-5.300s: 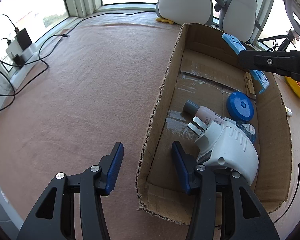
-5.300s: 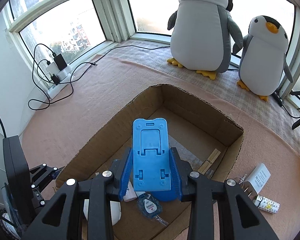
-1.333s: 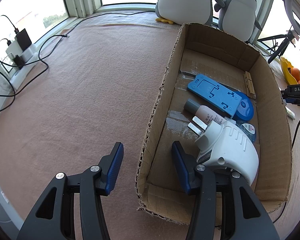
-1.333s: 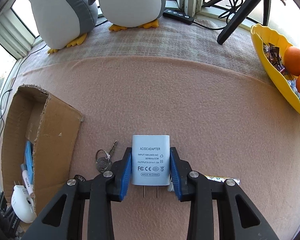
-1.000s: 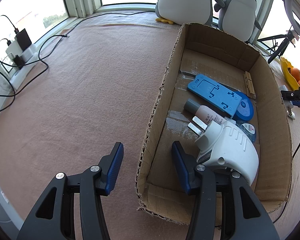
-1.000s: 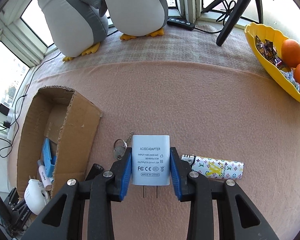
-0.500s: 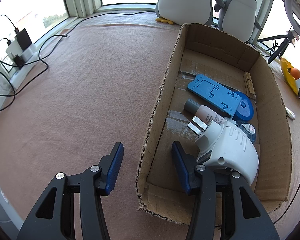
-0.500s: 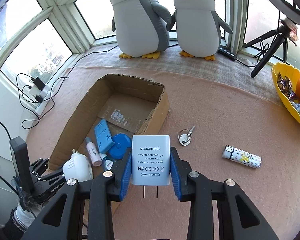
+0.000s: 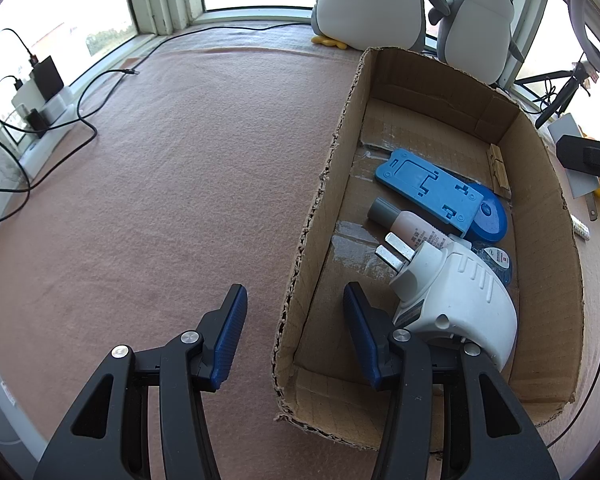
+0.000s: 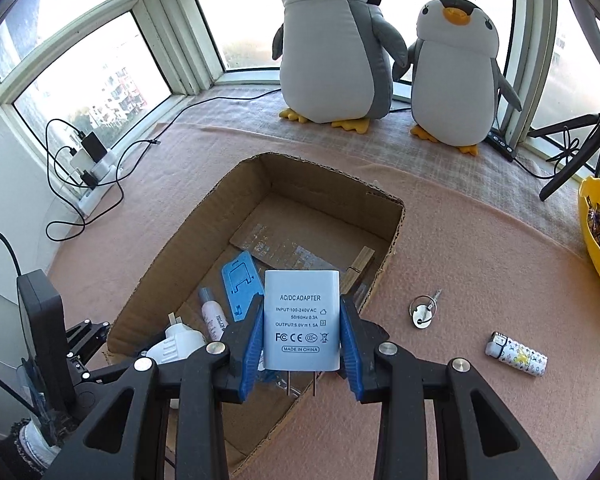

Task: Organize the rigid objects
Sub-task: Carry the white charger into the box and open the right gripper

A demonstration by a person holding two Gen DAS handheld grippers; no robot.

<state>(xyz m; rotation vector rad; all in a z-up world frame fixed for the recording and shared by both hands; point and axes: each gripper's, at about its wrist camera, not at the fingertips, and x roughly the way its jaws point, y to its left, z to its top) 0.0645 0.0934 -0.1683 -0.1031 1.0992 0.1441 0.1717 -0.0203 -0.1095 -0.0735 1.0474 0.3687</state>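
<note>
My right gripper (image 10: pixel 301 300) is shut on a white AC/DC adapter (image 10: pixel 301 320), prongs toward the camera, held above the right wall of the open cardboard box (image 10: pixel 204 216). Inside the box lie a blue phone stand (image 9: pixel 428 188), a blue disc (image 9: pixel 490 220), a small pink bottle (image 9: pixel 404 222), a large white plug (image 9: pixel 456 296) and a wooden clothespin (image 9: pixel 499 168). My left gripper (image 9: pixel 295 290) stands open astride the box's left wall (image 9: pixel 332 168), one pad outside and one inside, neither touching it. The right gripper (image 9: pixel 588 156) shows at the right edge of the left wrist view.
On the pink carpet right of the box lie a key ring (image 10: pixel 422 314) and a patterned lighter (image 10: pixel 516 354). A yellow bowl (image 10: pixel 598 240) sits far right. Two plush penguins (image 10: pixel 332 40) and a tripod (image 10: pixel 572 148) stand at the window, a power strip (image 10: pixel 92 168) with cables at left.
My right gripper has carried the adapter up and left, from the carpet by the key ring and lighter to above the box's right wall. The left gripper has not moved.
</note>
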